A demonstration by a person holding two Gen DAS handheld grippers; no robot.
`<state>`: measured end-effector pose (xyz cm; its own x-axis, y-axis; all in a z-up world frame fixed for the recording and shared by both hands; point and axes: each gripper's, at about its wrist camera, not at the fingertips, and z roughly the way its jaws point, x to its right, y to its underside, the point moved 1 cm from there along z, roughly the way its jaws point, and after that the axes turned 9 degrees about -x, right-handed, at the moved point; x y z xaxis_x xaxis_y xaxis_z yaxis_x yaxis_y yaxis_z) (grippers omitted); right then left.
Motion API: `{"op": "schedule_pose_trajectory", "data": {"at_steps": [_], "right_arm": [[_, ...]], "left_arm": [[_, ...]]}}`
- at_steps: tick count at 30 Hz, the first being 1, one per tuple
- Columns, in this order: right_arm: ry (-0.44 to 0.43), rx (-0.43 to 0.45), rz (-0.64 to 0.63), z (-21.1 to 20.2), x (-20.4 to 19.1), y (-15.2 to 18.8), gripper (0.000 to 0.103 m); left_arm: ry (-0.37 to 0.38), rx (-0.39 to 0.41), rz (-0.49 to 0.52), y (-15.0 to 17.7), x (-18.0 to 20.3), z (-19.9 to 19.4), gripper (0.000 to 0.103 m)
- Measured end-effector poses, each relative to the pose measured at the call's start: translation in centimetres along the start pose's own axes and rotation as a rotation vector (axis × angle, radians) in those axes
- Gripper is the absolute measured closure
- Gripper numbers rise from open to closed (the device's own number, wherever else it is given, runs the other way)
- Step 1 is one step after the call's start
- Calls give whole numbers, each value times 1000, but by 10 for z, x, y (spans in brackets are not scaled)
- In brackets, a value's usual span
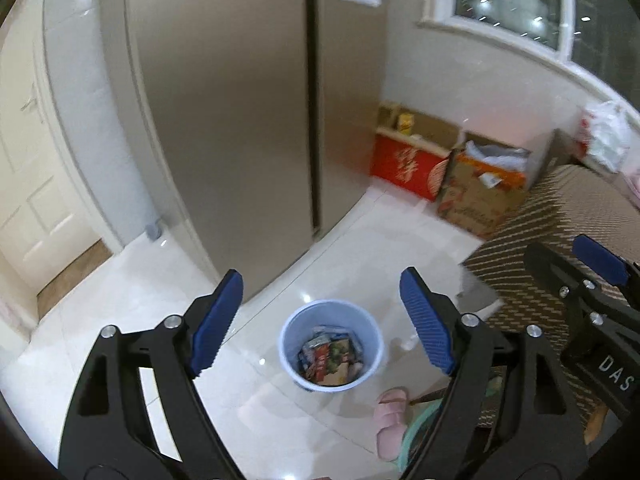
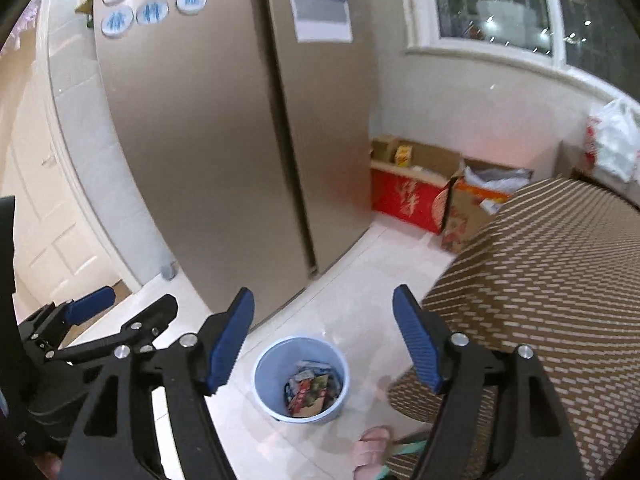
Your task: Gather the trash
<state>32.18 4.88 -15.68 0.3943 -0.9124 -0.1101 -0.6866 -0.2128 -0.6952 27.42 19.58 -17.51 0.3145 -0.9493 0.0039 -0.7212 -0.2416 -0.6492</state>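
Observation:
A light blue bin (image 1: 296, 326) stands on the white tile floor, holding colourful wrappers and packets (image 1: 330, 358). It also shows in the right wrist view (image 2: 268, 364) with the same trash (image 2: 312, 388) inside. My left gripper (image 1: 322, 318) is open and empty, held high above the bin. My right gripper (image 2: 324, 340) is open and empty, also above the bin. The right gripper shows at the right edge of the left wrist view (image 1: 600, 260); the left one shows at the left of the right wrist view (image 2: 92, 304).
A tall bronze fridge (image 1: 224, 120) stands behind the bin. Red and brown cardboard boxes (image 1: 408, 164) line the wall under a window. A table with a brown woven cloth (image 2: 560, 280) is at the right. A pink slipper (image 1: 390, 420) lies near the bin.

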Motion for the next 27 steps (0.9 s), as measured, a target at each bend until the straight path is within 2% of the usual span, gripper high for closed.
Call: {"op": "schedule_pose_trajectory", "data": {"at_steps": [8, 14, 18, 27], "right_arm": [[135, 155, 47, -112, 28, 30, 31], [220, 304, 89, -208, 37, 58, 24], [274, 377, 104, -262, 38, 79, 20], [347, 468, 108, -329, 26, 113, 16]], "left_arm": [[125, 156, 91, 18, 38, -98, 17], [227, 287, 142, 36, 49, -173, 16], [253, 354, 169, 47, 56, -212, 15], [299, 484, 209, 73, 53, -283, 13]]}}
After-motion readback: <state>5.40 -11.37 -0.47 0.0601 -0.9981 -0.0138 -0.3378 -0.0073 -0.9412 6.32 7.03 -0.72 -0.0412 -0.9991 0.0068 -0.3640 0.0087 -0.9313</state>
